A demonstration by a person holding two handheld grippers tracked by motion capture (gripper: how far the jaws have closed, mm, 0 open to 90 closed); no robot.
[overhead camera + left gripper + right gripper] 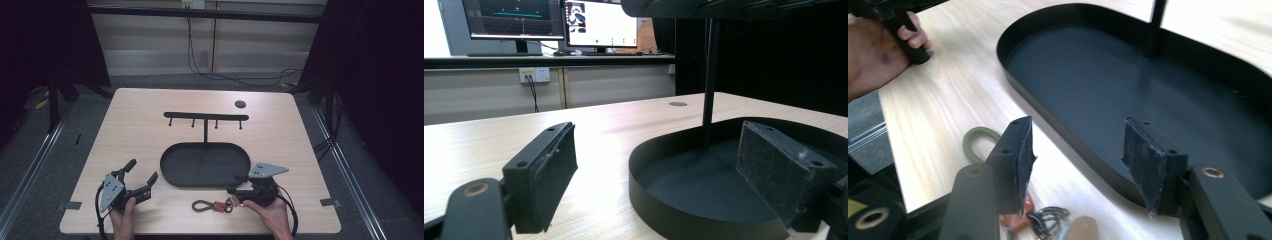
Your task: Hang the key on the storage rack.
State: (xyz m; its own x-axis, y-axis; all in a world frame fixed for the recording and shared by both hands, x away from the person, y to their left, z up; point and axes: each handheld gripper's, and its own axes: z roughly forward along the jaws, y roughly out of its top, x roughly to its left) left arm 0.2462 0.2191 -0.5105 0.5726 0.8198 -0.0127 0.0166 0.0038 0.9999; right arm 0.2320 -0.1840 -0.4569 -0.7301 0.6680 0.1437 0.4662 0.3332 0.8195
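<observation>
A keychain [212, 205] with an olive loop [973, 142], an orange clip and a metal ring [1048, 217] lies flat near the table's front edge. Just beyond it sits a black oval tray [165, 170], from whose back rim a thin pole [710, 75] carries a bar with hooks [205, 116]. My right gripper [234, 184] hovers over the keychain's ring end, beside the tray's near rim [1013, 75]. It is open [1077, 135], with nothing between its pads. At the front left my left gripper [143, 170] stands open [659, 140] and empty, aimed at the tray wall [649, 200].
A small dark disc [240, 104] sits flush in the tabletop at the back right. Grey tape marks [72, 205] lie at the front corners. Dark frame posts stand to either side of the table. Monitors [514, 20] stand on a counter beyond it.
</observation>
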